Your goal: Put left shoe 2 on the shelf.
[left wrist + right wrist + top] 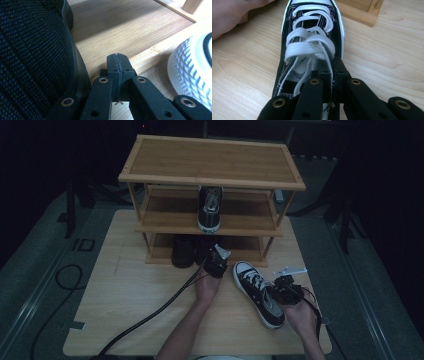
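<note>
Work in hand: putting black canvas sneakers onto a three-tier bamboo shoe rack [212, 159] at the far end of the surface [125, 305].
Right tool [286, 289]: jaws pressed together on the side wall of the sneaker's collar, one jaw inside the opening, one outside; probably a pinch there because the collar edge gives a thin, firm hold for lifting.
Sneaker [257, 292]: lies on the surface straight ahead of the right tool, toe pointing away toward the rack, white laces [308, 45] loose across the tongue.
Left tool [216, 261]: jaws pressed together on nothing, tip at the front edge of the rack's bottom shelf, between a dark mesh shoe [32, 57] on one side and a white textured toe cap [192, 72] on the other; likely parked clear of the path.
Mate: a matching sneaker [210, 209] stands on the middle shelf beyond the left tool, toe facing the person, room beside it.
Writing: a faint print on the insole under the right tool, too small to read.
</note>
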Available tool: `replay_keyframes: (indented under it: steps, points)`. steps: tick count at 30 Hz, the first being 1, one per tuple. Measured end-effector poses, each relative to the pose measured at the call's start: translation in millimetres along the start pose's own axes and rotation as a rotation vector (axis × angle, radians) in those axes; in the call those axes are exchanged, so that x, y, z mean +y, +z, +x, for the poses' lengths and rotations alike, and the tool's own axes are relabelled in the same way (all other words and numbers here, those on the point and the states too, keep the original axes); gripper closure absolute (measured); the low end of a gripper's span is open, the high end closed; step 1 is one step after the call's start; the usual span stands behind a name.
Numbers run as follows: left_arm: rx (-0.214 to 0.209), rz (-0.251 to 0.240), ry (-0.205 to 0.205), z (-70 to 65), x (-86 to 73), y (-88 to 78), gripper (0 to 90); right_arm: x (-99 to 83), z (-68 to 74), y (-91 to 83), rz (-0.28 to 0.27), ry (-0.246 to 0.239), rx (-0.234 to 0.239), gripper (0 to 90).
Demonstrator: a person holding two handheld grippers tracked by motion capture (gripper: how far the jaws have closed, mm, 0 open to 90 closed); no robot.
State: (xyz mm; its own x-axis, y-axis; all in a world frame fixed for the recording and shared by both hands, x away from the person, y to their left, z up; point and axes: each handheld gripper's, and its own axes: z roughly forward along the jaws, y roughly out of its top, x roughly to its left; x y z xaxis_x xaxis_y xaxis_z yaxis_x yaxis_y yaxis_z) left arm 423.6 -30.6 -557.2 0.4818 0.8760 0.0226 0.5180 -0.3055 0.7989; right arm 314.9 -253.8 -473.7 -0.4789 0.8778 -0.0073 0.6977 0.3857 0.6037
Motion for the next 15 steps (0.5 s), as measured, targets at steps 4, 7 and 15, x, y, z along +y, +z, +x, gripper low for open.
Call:
replay_keyframes:
  steps: [4,7,15]
  points:
    - [0.001,0.001,0.001,-0.1,0.0,0.0,90.0,2.9,0.3,-3.4,-0.010,0.003,0.004,87.8]
    - [0.002,0.001,0.002,-0.4,0.1,-0.1,90.0,4.8,0.4,-6.0,-0.019,0.005,0.005,87.8]
    - [0.002,0.002,0.003,-0.4,0.1,-0.1,90.0,9.8,-4.2,-14.7,-0.038,0.011,0.006,87.8]
